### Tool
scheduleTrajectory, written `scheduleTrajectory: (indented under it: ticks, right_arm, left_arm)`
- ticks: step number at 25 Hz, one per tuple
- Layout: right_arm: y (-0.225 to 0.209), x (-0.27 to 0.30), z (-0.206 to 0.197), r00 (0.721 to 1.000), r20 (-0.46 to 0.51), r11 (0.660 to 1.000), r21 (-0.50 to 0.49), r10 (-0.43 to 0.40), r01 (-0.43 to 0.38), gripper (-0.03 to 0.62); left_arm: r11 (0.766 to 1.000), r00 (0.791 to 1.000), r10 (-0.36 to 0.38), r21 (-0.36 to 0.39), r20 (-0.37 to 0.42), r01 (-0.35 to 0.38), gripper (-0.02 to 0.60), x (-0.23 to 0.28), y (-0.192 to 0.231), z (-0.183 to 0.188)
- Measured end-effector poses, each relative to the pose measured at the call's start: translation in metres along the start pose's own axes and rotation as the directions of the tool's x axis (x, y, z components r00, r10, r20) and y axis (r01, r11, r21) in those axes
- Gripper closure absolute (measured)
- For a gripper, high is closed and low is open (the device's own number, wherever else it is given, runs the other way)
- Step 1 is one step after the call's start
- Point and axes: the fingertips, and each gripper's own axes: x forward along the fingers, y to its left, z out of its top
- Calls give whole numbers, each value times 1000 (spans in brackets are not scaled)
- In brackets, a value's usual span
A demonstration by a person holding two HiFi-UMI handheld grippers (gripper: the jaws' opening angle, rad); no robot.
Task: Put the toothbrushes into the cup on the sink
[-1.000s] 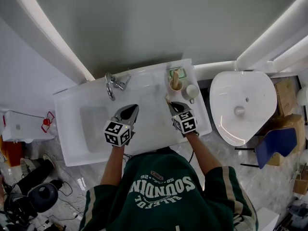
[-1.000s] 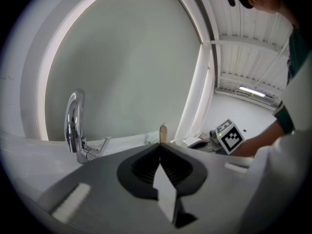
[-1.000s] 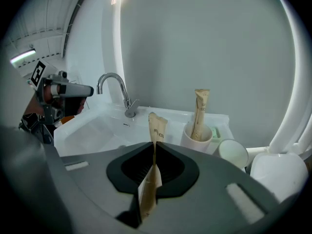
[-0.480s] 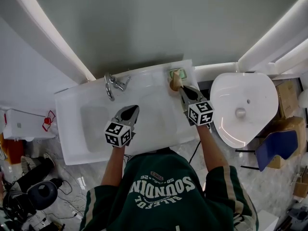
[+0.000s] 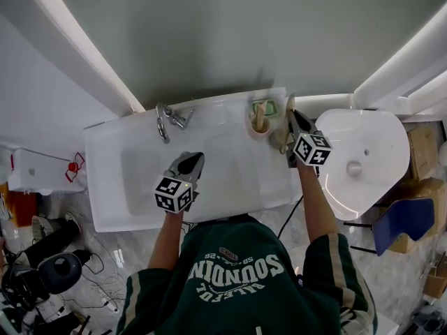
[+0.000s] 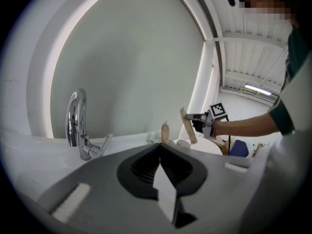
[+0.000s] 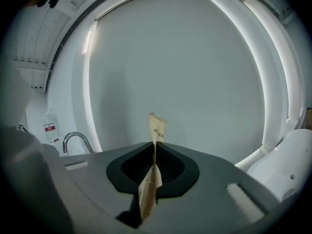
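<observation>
A pale cup (image 5: 258, 128) stands at the back right of the white sink counter (image 5: 223, 187), with one wooden toothbrush (image 5: 260, 117) upright in it. My right gripper (image 5: 292, 116) is just right of the cup, over the counter's right end, shut on a paper-wrapped toothbrush (image 7: 156, 130) that sticks up between its jaws. The left gripper view shows this toothbrush (image 6: 188, 126) held tilted, above and right of the cup's brush (image 6: 165, 133). My left gripper (image 5: 193, 159) hovers over the middle of the counter, jaws together, holding nothing.
A chrome faucet (image 5: 166, 119) stands at the back left above the basin (image 5: 143, 169). A green item (image 5: 265, 106) lies behind the cup and a small white object (image 5: 279, 139) beside it. A white toilet (image 5: 363, 162) sits right of the sink. A lit mirror fills the wall.
My right gripper has carried the wrapped toothbrush from the counter's middle rightward and toward the wall, ending just right of the cup. The left gripper has stayed put.
</observation>
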Motion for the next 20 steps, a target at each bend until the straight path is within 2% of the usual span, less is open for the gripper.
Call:
scheduleTrajectory:
  ticks: [4, 10, 20]
  right_arm:
    - [-12, 9, -3, 1000, 13, 1000, 0, -14, 14, 574]
    - [-17, 31, -15, 1000, -24, 998, -65, -3, 1, 572]
    - [-33, 55, -41, 997, -74, 998, -60, -11, 6, 572]
  left_arm:
    - [1000, 1000, 26, -4, -2, -26, 530, -4, 4, 0]
    - [998, 998, 68, -14, -10, -68, 530, -6, 10, -3]
    - [992, 992, 120, -40, -26, -121, 531, -1, 16, -8]
